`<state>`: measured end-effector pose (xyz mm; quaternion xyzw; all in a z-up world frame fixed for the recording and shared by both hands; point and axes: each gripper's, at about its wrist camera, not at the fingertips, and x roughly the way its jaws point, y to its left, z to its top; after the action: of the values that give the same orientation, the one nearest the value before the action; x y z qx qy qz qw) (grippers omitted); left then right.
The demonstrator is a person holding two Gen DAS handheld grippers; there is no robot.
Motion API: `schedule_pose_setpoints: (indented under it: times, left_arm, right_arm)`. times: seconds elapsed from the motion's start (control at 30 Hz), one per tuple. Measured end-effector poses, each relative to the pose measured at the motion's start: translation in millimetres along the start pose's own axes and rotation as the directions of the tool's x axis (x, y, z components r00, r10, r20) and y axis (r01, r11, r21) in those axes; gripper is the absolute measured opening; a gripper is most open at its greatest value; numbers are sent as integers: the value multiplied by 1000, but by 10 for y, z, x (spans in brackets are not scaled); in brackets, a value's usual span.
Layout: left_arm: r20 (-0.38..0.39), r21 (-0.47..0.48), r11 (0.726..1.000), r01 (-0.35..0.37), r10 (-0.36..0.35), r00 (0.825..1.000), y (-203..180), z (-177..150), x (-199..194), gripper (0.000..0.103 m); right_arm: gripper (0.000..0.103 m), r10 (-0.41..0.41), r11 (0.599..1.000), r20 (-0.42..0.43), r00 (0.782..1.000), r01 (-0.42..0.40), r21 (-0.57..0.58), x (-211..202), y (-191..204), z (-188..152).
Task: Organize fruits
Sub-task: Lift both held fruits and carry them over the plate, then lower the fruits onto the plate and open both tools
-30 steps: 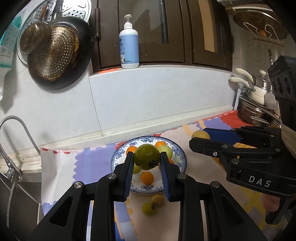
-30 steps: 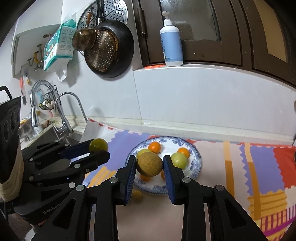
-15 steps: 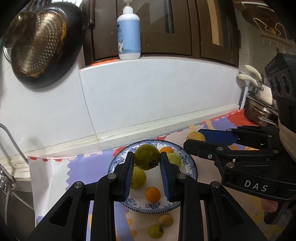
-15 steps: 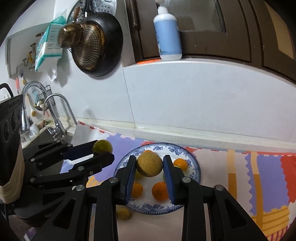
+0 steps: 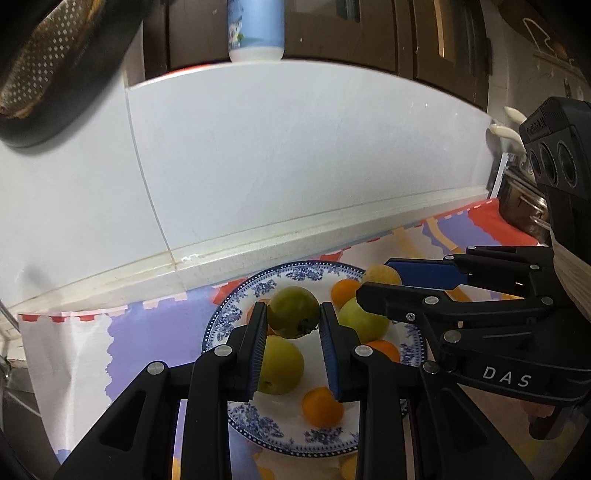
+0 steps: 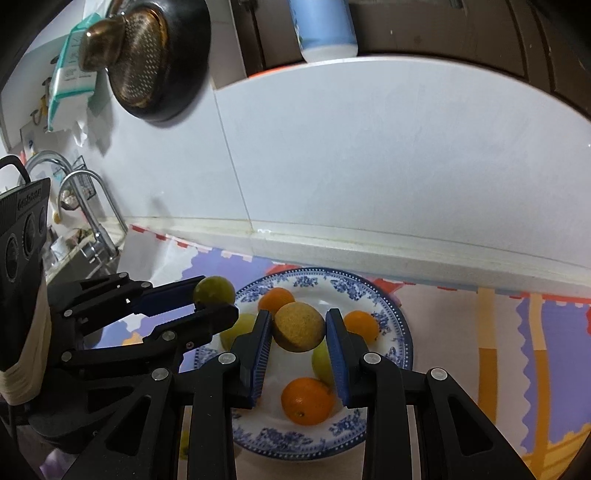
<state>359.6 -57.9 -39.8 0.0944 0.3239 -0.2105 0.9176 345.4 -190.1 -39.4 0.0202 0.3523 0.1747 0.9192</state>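
My left gripper [image 5: 293, 319] is shut on a dark green fruit [image 5: 293, 312] and holds it above the left part of a blue-patterned white plate [image 5: 236, 306]. My right gripper [image 6: 298, 328] is shut on a tan round fruit [image 6: 298, 326] above the same plate [image 6: 391, 314]. The plate holds several oranges [image 6: 308, 400] and yellow-green fruits [image 5: 279, 363]. The right gripper also shows in the left wrist view [image 5: 380, 280], and the left gripper in the right wrist view [image 6: 210, 295].
The plate sits on a colourful mat [image 6: 517, 332] against a white tiled wall [image 5: 295, 166]. A faucet and sink [image 6: 92, 221] lie at the left. A strainer pan [image 6: 147, 62] hangs above, a soap bottle [image 5: 255, 29] stands on the ledge, pots [image 5: 524, 210] at the right.
Both grippers have moved forward and down toward the plate with their fruits still held. The plate now fills more of each view.
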Motion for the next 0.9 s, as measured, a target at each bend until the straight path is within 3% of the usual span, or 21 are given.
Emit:
schedule_pose_setpoints:
  times: [0.43, 0.9]
  left_arm:
    - [-32, -14, 1000, 1, -1, 999, 53, -23, 208, 29]
    - [3, -31, 999, -28, 28, 1000, 13, -75, -60, 32]
  right_arm:
    - [31, 9, 1000, -43, 999, -8, 23, 241, -87, -26]
    - [31, -23, 1000, -18, 1000, 23, 7, 48, -40, -39]
